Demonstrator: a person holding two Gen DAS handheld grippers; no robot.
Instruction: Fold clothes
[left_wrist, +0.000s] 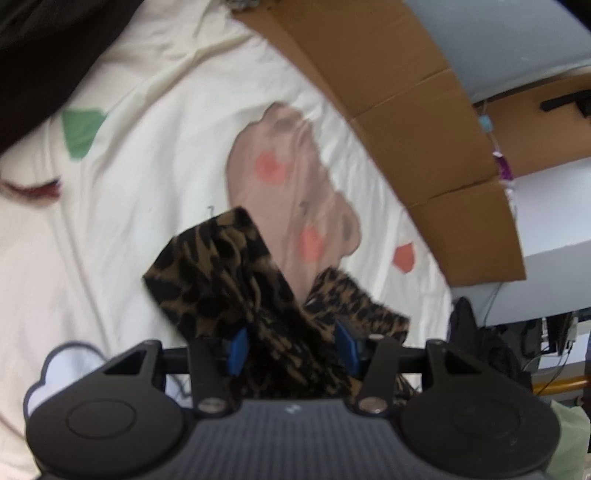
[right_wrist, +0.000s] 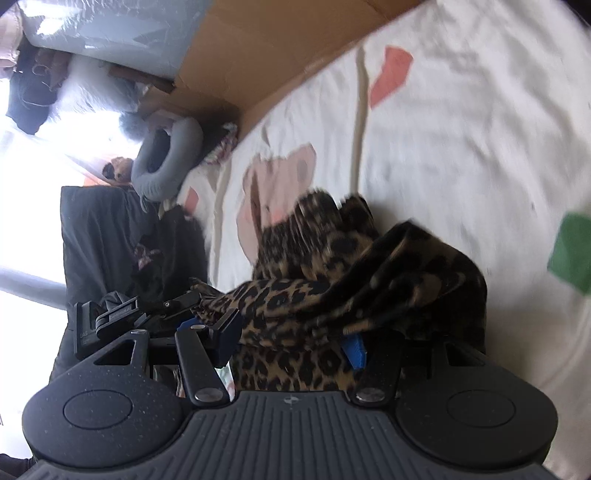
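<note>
Left gripper (left_wrist: 291, 349) and right gripper (right_wrist: 290, 338) are presenting matching matte black bodies: ribbed grey centre panel, round side discs, silver screws, black finger arms bearing blue pads (left_wrist: 238, 349).

garment (left_wrist: 221, 280) — brown-black leopard print | bedsheet (left_wrist: 147, 147) — cream, cartoon prints | cardboard (left_wrist: 406, 110) brown

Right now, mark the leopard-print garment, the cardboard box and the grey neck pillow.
leopard-print garment (left_wrist: 221, 273): left wrist view, upper fold.
cardboard box (left_wrist: 406, 110): left wrist view, side panel.
grey neck pillow (right_wrist: 166, 162): right wrist view, curved right side.
</note>
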